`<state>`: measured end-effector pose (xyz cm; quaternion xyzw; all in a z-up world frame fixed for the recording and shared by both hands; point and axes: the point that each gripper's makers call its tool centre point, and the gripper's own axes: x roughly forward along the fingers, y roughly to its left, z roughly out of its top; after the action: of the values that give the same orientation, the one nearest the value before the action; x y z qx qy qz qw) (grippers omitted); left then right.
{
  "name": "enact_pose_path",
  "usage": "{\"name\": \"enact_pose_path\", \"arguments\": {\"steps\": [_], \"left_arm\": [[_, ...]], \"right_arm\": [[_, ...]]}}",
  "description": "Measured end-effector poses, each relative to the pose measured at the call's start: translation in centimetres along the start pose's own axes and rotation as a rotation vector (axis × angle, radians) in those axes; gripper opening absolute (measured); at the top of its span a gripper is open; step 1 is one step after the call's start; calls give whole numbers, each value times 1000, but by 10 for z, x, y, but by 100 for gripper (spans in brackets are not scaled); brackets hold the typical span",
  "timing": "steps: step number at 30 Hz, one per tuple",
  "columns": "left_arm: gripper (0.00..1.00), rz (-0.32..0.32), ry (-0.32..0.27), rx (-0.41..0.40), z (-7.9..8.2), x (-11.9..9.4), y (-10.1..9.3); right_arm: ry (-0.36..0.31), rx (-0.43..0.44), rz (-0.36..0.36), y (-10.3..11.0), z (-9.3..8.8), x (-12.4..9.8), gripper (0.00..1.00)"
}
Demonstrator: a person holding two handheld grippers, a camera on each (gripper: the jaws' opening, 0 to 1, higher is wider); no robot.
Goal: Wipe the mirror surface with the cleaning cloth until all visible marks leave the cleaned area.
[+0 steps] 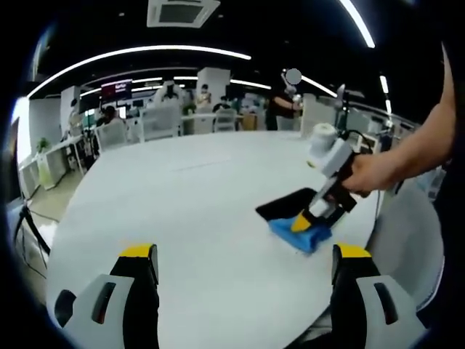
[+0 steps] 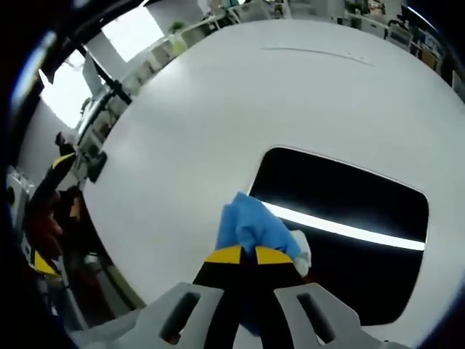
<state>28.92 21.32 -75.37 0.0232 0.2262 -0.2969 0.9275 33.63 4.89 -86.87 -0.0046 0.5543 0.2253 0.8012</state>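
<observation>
1. No readable text, labels, brands or numbers in either view.
2. Far-left wall screen [image 1: 117,89] in the left gripper view shows a pinkish patch, too blurred to read.

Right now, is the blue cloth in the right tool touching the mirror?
Touching. In the right gripper view the blue cloth, clamped in the right tool, lies over the mirror edge; the left gripper view shows the cloth pressed down there.
</observation>
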Motion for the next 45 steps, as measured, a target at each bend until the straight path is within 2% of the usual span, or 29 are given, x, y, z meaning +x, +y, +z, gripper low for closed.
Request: {"name": "enact_pose_path", "arguments": {"steps": [19, 24, 41, 45], "left_arm": [[100, -39, -2, 9, 8, 7, 10], [100, -32, -15, 5, 12, 9, 16], [100, -21, -14, -6, 9, 5, 11], [100, -18, -18, -7, 10, 5, 10]], "right_arm": [[-41, 104, -27, -24, 39, 13, 0], [-40, 88, -41, -29, 50, 21, 0], [-58, 107, -40, -39, 71, 20, 0], [-57, 142, -36, -44, 78, 23, 0]]}}
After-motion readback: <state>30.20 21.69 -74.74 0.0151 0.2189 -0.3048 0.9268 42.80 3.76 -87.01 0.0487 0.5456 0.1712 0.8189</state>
